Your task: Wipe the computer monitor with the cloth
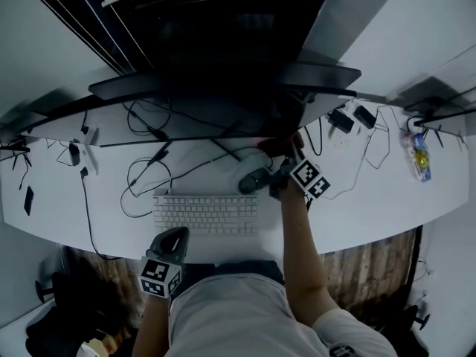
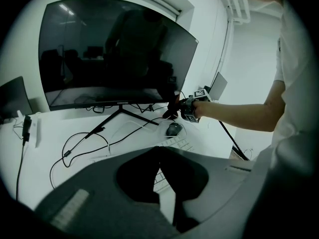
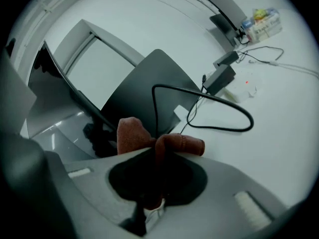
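The wide dark monitor [image 1: 223, 43] stands at the back of the white desk [image 1: 372, 199]; in the left gripper view its curved screen [image 2: 114, 54] fills the upper left. My right gripper [image 1: 282, 168] is held low at the monitor's lower right corner, above the mouse [image 1: 253, 181]. In its own view this right gripper [image 3: 158, 151] is shut on a reddish-brown cloth [image 3: 132, 133] bunched out past the jaws. My left gripper [image 1: 169, 250] hangs at the desk's front edge before the keyboard [image 1: 204, 213]. Seen in its own view, the left gripper [image 2: 160, 148] is shut with nothing in it.
Black cables [image 1: 149, 173] loop across the desk around the monitor stand [image 2: 119, 114]. Two power adapters [image 1: 351, 117] and a clear packet [image 1: 419, 157] lie at the right. A second dark screen [image 1: 320, 76] angles in at the right, and a phone [image 1: 28, 199] lies at the far left.
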Demonstrator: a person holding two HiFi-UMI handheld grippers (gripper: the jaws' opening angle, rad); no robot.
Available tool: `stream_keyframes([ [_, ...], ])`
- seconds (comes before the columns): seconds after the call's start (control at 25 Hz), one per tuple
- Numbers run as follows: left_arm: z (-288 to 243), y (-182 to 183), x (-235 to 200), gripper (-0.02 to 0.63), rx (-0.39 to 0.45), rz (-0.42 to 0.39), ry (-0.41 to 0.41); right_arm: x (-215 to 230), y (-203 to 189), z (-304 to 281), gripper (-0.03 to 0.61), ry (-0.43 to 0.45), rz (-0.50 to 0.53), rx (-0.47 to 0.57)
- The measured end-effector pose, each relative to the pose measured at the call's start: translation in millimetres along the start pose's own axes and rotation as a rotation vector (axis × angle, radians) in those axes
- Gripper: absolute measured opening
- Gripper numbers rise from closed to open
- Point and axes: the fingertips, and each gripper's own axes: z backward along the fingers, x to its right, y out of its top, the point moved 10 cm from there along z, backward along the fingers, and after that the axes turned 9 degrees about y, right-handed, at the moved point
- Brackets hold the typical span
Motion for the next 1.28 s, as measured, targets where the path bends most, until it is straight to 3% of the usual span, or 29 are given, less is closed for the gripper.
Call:
stream_keyframes([
  [0.16,3,-4,-2,0.009,-0.003,0.008,0.006,-4,-14,-5,0.046,0.025,-0.096,-0.021],
  [0.36,10,-10,-5,0.009,0.001,0.026,0.021,-16,-27,-12,0.044,0.045,-0.138,-0.035],
  [1.28,60,-44,-63,0.009,0.021,0.087,0.078,-86,-101,-50,0.043,0.11,-0.106,-0.157],
])
